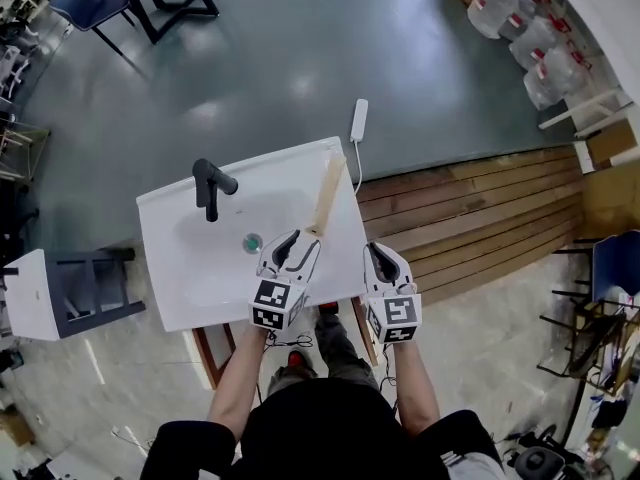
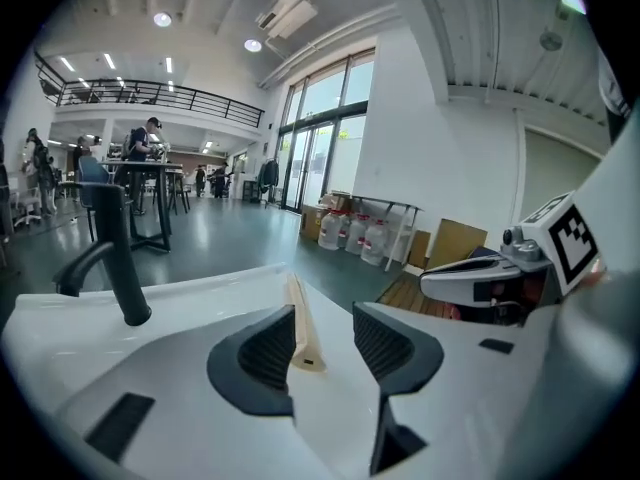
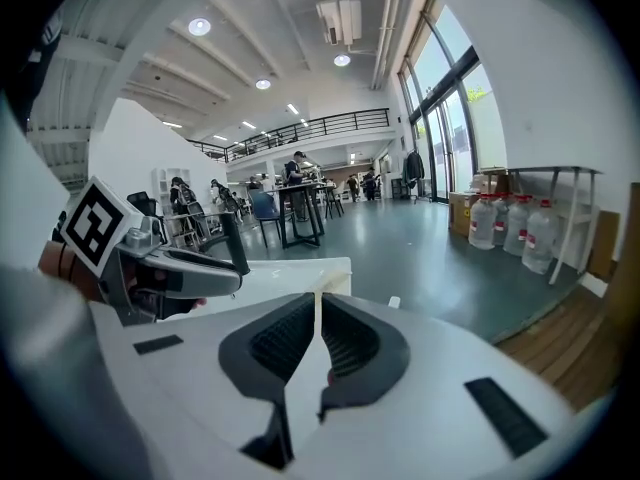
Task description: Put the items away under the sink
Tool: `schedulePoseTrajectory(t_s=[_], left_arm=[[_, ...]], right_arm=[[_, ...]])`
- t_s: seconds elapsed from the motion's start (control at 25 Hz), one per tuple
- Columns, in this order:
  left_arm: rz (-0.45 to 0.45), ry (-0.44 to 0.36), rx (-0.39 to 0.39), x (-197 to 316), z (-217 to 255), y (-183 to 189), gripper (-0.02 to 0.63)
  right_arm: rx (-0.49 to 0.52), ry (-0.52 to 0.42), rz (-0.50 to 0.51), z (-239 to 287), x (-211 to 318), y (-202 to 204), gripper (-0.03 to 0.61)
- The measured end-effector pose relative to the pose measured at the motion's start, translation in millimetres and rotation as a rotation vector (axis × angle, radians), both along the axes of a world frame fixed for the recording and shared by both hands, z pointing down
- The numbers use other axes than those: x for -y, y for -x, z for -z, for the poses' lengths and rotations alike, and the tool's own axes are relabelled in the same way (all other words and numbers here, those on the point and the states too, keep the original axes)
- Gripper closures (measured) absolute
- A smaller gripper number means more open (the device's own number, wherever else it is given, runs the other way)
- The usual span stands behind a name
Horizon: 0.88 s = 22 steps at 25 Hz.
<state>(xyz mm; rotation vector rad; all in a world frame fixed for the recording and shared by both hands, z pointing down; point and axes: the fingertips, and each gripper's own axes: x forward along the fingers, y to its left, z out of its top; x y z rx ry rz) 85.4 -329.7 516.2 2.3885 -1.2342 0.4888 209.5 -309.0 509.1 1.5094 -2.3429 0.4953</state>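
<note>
A long pale wooden stick [image 1: 328, 194] lies along the right edge of the white sink top [image 1: 200, 278], near the black faucet [image 1: 210, 184] and the drain [image 1: 252, 241]. My left gripper [image 1: 297, 249] hovers over the sink's front right part with its jaws open and nothing pressed between them. In the left gripper view the left gripper [image 2: 325, 343] frames the stick's [image 2: 303, 330] near end, which lies just ahead. My right gripper [image 1: 379, 255] is shut and empty, just off the sink's right edge; the right gripper view shows the right gripper [image 3: 318, 343] with pads together.
The sink stands on wooden legs [image 1: 205, 353] over a grey floor. A wooden platform [image 1: 470, 218] lies to the right, a white power strip [image 1: 359, 120] beyond the sink, water jugs [image 1: 520, 18] at the far right, and a white stand [image 1: 50, 293] to the left.
</note>
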Motion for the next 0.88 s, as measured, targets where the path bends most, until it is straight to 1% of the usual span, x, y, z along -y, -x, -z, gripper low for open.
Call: schedulePoseTrajectory(t_s=[0.12,0.2,0.4,0.6,0.88], left_arm=[[0.017,0.032,-0.001,11.3,-17.2,-4.7,0.383],[0.018,0.054,0.002,15.8,-27.6,-9.1,0.367],[0.02,0.096,0.012,25.4,-49.5,-16.4,0.36],[0.012,0.144,0.041,31.1,-75.3,-16.9,0.36],[0.02,0.186,0.046,38.0,-94.8,-19.9,0.36]], right_arm=[[0.002,0.02,-0.007,-10.8,3.2,-5.7,0.532],[0.001,0.027,-0.016,-14.9,4.7,-10.8,0.532],[-0.003,0.048,-0.032,-24.2,9.9,-24.5,0.532],[0.003,0.061,-0.046,-32.6,18.4,-33.2,0.532],[0.011,0.072,-0.06,-43.8,32.2,-40.1,0.532]])
